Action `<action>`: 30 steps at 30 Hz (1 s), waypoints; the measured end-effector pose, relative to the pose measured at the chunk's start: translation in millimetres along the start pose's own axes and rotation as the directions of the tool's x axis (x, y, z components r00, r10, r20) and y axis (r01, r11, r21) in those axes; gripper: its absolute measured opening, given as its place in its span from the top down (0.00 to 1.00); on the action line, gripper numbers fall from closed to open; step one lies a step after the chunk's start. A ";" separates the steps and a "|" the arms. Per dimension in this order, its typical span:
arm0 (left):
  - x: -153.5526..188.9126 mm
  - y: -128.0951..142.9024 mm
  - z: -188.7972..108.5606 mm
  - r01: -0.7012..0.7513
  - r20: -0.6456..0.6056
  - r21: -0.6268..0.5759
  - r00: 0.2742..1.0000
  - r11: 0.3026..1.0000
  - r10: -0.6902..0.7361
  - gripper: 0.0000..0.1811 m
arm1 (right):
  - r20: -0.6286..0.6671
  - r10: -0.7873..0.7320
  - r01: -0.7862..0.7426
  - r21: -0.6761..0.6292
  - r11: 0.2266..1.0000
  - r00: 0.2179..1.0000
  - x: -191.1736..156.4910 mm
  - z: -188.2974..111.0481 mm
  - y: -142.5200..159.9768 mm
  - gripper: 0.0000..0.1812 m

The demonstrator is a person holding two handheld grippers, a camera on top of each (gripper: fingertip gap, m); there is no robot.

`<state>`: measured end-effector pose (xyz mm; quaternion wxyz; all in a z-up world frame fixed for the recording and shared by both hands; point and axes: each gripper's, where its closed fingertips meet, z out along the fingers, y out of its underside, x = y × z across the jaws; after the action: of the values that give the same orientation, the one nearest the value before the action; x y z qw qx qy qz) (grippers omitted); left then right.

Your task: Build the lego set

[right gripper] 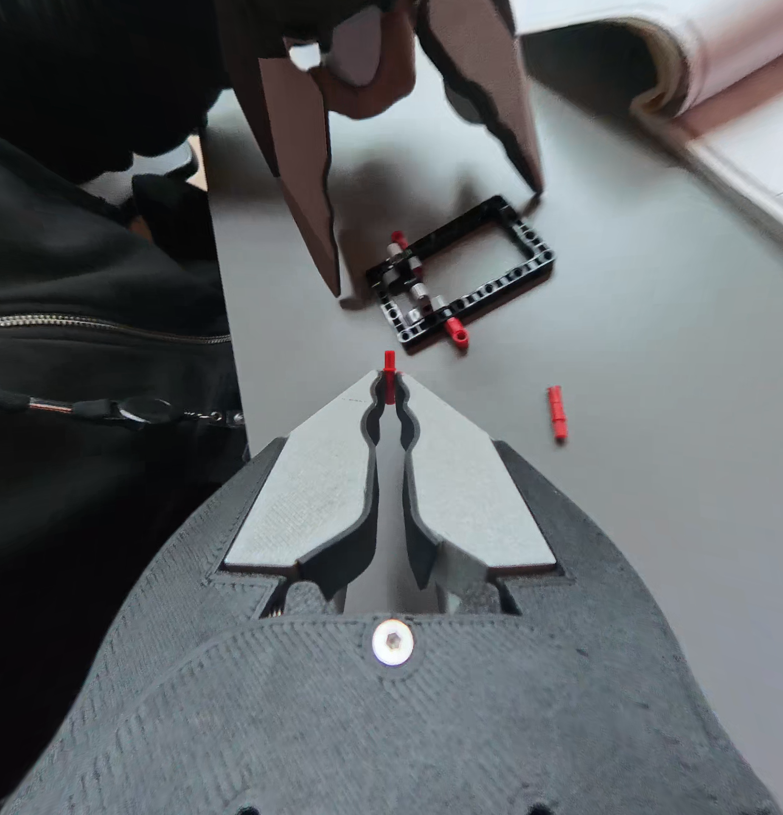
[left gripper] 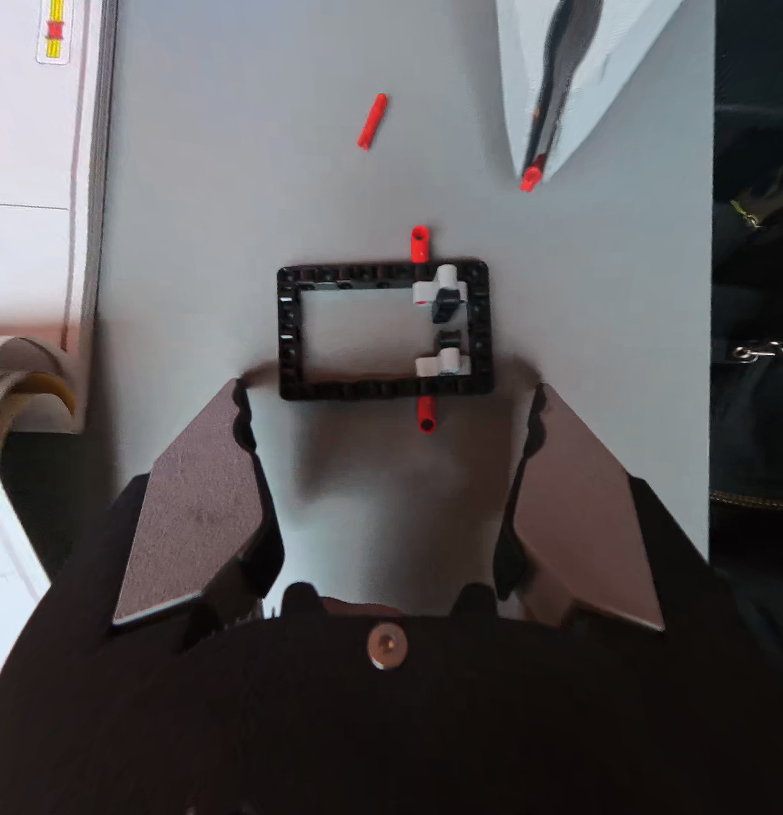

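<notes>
Left gripper (left gripper: 387, 388) hangs spread wide over the frame (left gripper: 383, 330), flat on the table (left gripper: 204, 220): rigid, light, likely to slide; grip its long rails. Right gripper (right gripper: 389, 375) pinches a pin (right gripper: 388, 379), small, slippery; a spare pin (right gripper: 557, 412) lies nearby.

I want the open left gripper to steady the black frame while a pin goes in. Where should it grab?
Take the black frame across its two short ends, coming straight down from above. It lies flat on the table, and the left gripper looks open wide enough. The long sides carry red pegs, so avoid those.
</notes>
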<state>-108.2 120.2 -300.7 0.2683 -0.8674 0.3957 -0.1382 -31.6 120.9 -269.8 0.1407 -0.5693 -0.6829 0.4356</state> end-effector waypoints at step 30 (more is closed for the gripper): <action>32.4 33.3 -35.2 0.156 -0.013 0.139 0.988 0.978 -0.156 0.41 | -0.183 -0.095 0.074 -0.120 0.990 0.979 54.4 41.8 -23.8 1.00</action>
<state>-123.5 65.0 -290.2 0.3162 -0.8747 0.3160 -0.1873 -92.9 152.3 -292.6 0.1906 -0.5854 -0.7135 0.3345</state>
